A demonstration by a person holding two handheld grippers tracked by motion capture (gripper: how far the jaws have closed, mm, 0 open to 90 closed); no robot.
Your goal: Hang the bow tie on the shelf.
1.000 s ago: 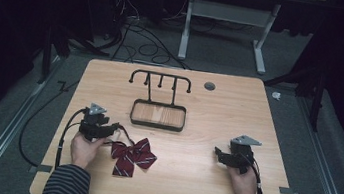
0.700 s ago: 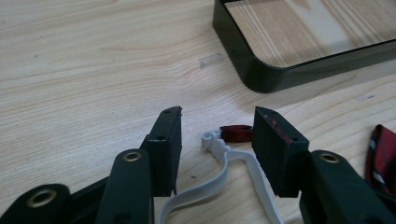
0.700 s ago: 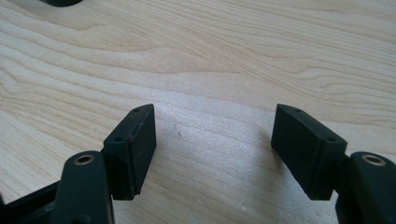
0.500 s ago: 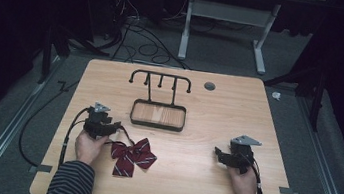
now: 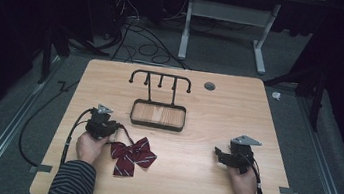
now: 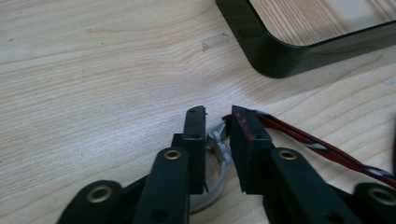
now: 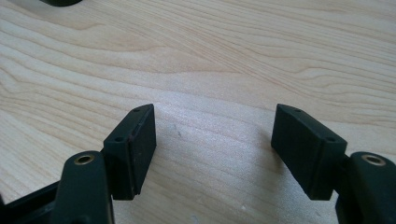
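Left gripper jaws narrow, pinching the bow tie's strap and grey clasp. Bow tie lies near the tray. Right gripper wide open, holding nothing.

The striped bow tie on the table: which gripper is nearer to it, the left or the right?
Left. The left gripper is just beside the bow tie, its jaws around the strap clasp. The right gripper rests well off to the tie's other side, jaws open.

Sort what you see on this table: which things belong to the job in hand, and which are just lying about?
In the job: bow tie; its strap with clasp; left gripper closing on them.
Lying about: hook rack, tray, right gripper.
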